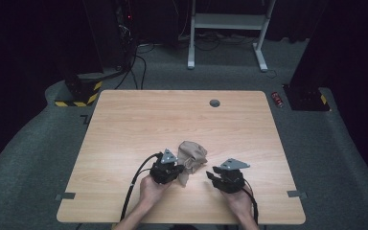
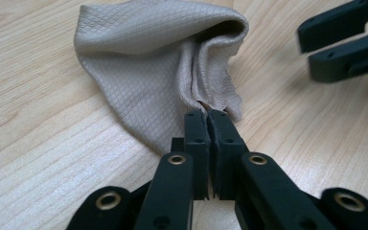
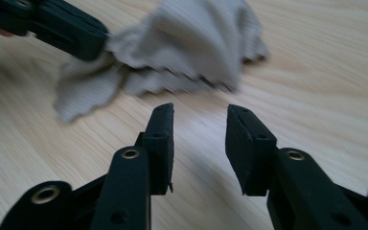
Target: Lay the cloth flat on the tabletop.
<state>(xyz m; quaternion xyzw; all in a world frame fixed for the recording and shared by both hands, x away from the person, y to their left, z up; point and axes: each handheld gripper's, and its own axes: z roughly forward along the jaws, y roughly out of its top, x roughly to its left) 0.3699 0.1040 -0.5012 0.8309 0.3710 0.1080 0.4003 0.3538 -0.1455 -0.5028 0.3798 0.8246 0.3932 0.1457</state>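
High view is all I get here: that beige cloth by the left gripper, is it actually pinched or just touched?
Observer: Pinched. In the left gripper view, the left gripper has its jaws shut on a gathered edge of the cloth.
Operator: What is the cloth like up close?
Observer: It has a fine diamond-grid weave and a frayed, wavy hem.
Operator: And the right gripper, has it got any cloth?
Observer: No. In the right gripper view, the right gripper has a gap between its jaws with only bare table showing through, and the cloth lies beyond the tips.
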